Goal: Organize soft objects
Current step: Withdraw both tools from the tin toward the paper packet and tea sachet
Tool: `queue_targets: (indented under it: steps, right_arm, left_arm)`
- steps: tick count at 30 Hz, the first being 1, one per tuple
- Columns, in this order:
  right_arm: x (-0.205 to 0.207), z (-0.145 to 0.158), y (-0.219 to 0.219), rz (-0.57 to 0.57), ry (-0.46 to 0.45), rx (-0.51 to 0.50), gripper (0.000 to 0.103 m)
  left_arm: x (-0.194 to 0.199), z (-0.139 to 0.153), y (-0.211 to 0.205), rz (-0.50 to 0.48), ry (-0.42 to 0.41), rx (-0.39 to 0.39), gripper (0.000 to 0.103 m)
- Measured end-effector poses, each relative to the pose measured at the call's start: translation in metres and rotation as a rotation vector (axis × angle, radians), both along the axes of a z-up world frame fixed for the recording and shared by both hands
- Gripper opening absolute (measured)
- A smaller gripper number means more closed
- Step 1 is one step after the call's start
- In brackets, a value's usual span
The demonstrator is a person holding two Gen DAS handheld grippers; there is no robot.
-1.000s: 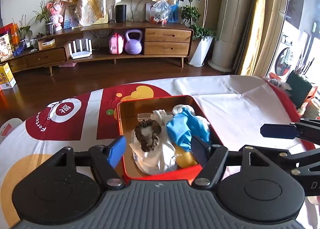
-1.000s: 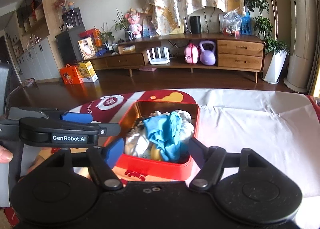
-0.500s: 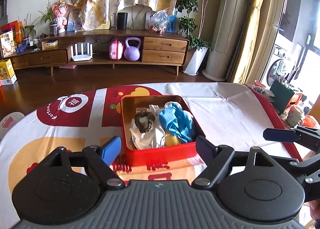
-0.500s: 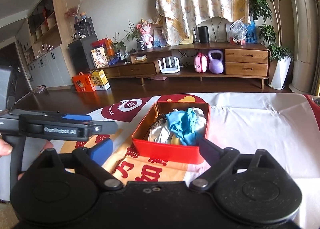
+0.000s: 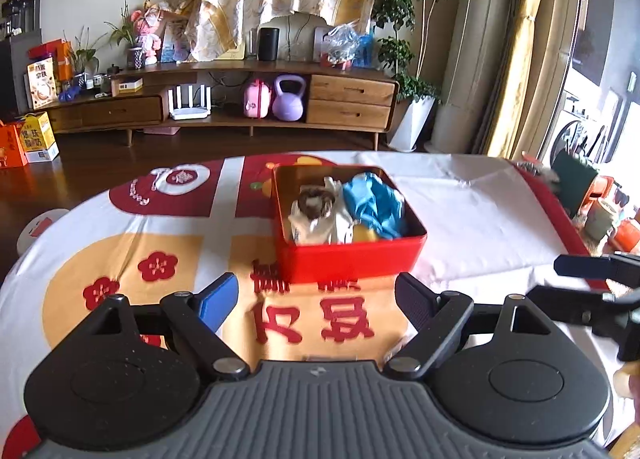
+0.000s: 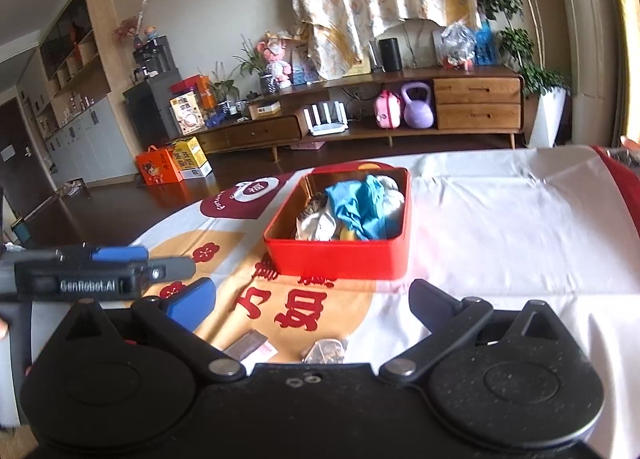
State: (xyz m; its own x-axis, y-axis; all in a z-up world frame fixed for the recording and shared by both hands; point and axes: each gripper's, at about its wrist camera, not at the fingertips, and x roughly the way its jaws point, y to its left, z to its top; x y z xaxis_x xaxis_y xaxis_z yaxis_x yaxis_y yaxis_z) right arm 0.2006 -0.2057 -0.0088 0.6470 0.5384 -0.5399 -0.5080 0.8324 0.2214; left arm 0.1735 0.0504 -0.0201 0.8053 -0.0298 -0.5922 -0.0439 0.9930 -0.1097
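A red tin box (image 5: 352, 259) (image 6: 340, 259) stands on the table. Inside lie a crumpled blue cloth (image 5: 374, 203) (image 6: 358, 207), white cloth (image 5: 316, 225) (image 6: 316, 225), a brown scrunchie (image 5: 316, 203) and something yellow (image 5: 364, 233). My left gripper (image 5: 316, 299) hovers short of the box's near wall, its jaws opening with nothing between them. My right gripper (image 6: 312, 299) also sits short of the box, jaws opening wide and empty. The left gripper also shows at the left edge of the right wrist view, and the right gripper at the right edge of the left wrist view.
A white, red and orange patterned tablecloth (image 5: 120, 259) covers the round table. A small packet (image 6: 250, 347) and a foil-wrapped item (image 6: 326, 351) lie just under my right gripper. Cups and clutter (image 5: 600, 211) crowd the table's right edge. A wooden TV cabinet (image 5: 240, 99) stands across the room.
Both grippers have pulled back from the red box, which now sits farther away. Both sets of jaws have spread wider. The box's contents have not moved.
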Motion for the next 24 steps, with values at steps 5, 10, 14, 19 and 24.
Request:
queue_targets:
  steps: [5,10,14,19,24]
  right_arm:
    - [-0.001,-0.014,0.001,-0.017,0.033,-0.012,0.103]
    - [0.001,-0.029,0.005,-0.037,0.068,-0.034,0.103]
    - [0.005,-0.044,0.008,-0.051,0.105,-0.048,0.103]
    - [0.009,-0.058,0.013,-0.056,0.140,-0.063,0.102]
    - [0.016,-0.072,0.020,-0.057,0.178,-0.074,0.101]
  left_arm:
    - [-0.009,-0.020,-0.007,0.020,0.026,0.033,0.086]
    - [-0.012,-0.039,-0.016,0.005,0.056,0.045,0.086]
    - [-0.008,-0.052,-0.020,0.000,0.095,0.033,0.086]
    - [-0.001,-0.073,-0.019,-0.017,0.157,-0.026,0.086]
    - [0.004,-0.093,-0.015,-0.012,0.198,-0.064,0.086]
